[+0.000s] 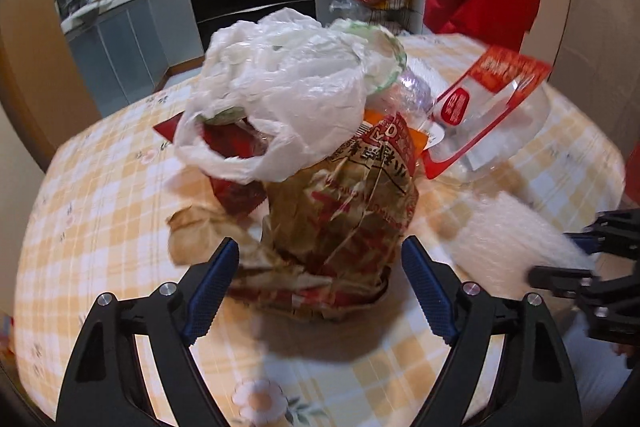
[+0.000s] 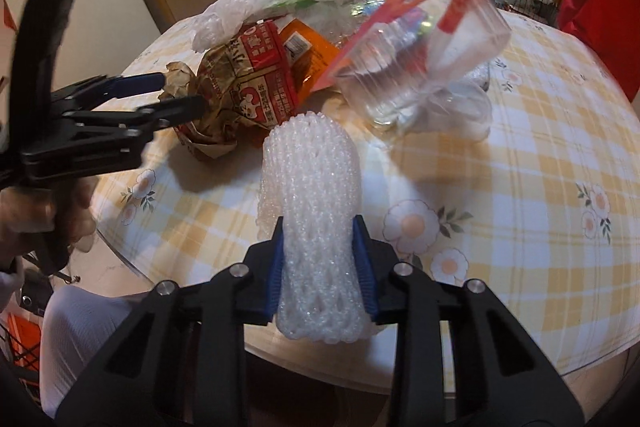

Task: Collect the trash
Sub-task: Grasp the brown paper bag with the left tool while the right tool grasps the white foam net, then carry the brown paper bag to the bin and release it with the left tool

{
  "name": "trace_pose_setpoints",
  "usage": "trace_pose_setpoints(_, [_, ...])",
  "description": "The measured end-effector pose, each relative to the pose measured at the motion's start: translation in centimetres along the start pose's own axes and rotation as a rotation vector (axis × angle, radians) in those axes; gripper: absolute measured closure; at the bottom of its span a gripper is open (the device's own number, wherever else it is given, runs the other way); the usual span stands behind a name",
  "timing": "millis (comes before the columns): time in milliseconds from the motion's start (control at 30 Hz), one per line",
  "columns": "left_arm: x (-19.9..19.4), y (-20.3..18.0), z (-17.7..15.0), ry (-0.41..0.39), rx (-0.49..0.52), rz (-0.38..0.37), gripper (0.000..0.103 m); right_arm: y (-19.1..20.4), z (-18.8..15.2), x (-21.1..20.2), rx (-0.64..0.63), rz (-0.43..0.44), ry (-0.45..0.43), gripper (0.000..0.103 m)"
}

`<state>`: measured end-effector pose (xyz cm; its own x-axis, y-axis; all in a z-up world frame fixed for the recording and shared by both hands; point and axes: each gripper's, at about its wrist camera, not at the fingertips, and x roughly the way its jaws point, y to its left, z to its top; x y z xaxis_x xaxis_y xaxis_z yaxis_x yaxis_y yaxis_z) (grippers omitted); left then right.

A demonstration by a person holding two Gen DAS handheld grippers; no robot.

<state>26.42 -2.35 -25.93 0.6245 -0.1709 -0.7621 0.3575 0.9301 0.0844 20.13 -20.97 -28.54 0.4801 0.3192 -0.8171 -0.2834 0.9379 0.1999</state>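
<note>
Two grippers engaged: right gripper (image 2: 322,267) clenched on foam net (image 2: 312,195) lifted above the bench (image 2: 520,187), left gripper (image 1: 320,291) spread wide around brown wrapper (image 1: 340,211), likely readying a grab.

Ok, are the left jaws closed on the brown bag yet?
No. The left gripper stands open, its jaws either side of the brown bag with gaps showing.

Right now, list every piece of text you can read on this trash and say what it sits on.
Crumpled brown and red paper wrapper: large printed East Asian characters, too creased and blurred to quote.
Clear plastic package with red label: white print, blurred, unreadable.
Orange packet: barcode sticker, too small to read.
White plastic bag: no legible text.
</note>
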Motion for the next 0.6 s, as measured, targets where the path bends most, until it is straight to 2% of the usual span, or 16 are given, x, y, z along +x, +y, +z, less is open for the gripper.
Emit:
trace_pose_setpoints(100, [1.1, -0.7, 0.1, 0.015, 0.055, 0.046, 0.021, -0.7, -0.4, -0.4, 0.043, 0.005, -0.004, 0.069])
trace_pose_setpoints(167, [1.7, -1.7, -0.2, 0.018, 0.133, 0.09, 0.021, -1.0, -0.7, -0.7, 0.06, 0.006, -0.003, 0.069])
trace_pose_setpoints(200, [1.7, -2.0, -0.3, 0.019, 0.155, 0.103, 0.025, -1.1, -0.8, -0.8, 0.066, 0.007, -0.002, 0.069])
trace_pose_setpoints(267, [1.6, -2.4, -0.7, 0.013, 0.195, 0.136, 0.039, -1.1, -1.1, -1.2, 0.069, 0.005, -0.002, 0.069])
trace_pose_setpoints(300, [1.3, -2.4, -0.8, 0.008, 0.199, 0.128, 0.05, -1.2, -1.2, -1.5, 0.069, 0.003, -0.006, 0.069])
trace_pose_setpoints(333, [0.9, -2.3, -0.9, 0.006, 0.2, 0.106, 0.073, -1.2, -1.4, -1.9, 0.073, 0.004, -0.01, 0.069])
trace_pose_setpoints(367, [0.8, -2.2, -1.1, 0.021, 0.192, 0.105, 0.071, -1.3, -1.4, -2.1, 0.075, 0.004, -0.014, 0.069])
trace_pose_setpoints(600, [-3.2, -0.6, -2.4, -0.015, 0.105, 0.065, 0.072, -0.9, -1.4, -4.6, 0.079, 0.001, -0.061, 0.069])
